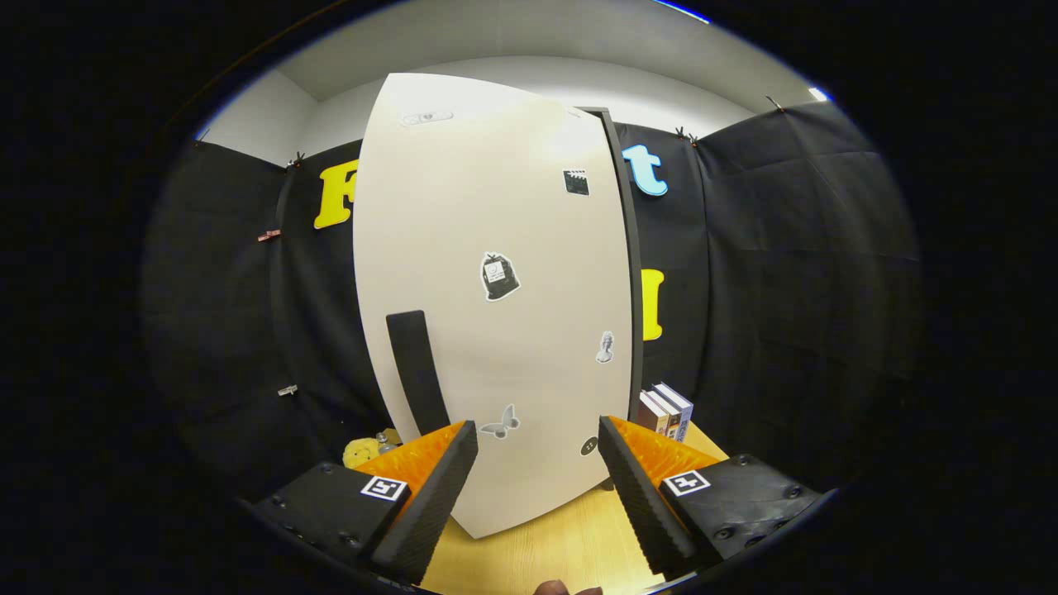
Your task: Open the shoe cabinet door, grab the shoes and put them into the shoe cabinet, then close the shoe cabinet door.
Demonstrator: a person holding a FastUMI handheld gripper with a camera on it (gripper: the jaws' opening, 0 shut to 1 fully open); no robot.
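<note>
Tool (pixel 537 463) sat low over the tabletop (pixel 545 545), fingers spread wide with nothing between them. Both fingers pointed at the shoe cabinet door (pixel 496 289), which stood just ahead of the fingertips.

Door: tall pale panel, upright on the light wood tabletop, its lower corner showing between the fingers. Whether it stood shut or a little ajar could not be told from this angle. A dark vertical handle (pixel 417 372) sat on the door's left part, low down, just beyond the left finger (pixel 430 504). Several small stickers were scattered over the panel, among them a black-and-white one (pixel 499 276) near the middle and a butterfly shape (pixel 500 425) low down, near the left fingertip. A dark cabinet edge (pixel 632 273) ran down the door's right side.

Surroundings: a few books (pixel 665 409) stood upright on the tabletop right of the cabinet, just beyond the right finger (pixel 640 496). A small yellow soft toy (pixel 361 452) lay left of the cabinet, beyond the left finger, with some small unclear item beside it. Black cloth wall (pixel 785 289) closed in both sides and the back.

Room: bare tabletop lay between the fingers up to the door's foot. The strip right of the cabinet was taken up by the books; the left strip by the toy. Shoes could not be made out.
</note>
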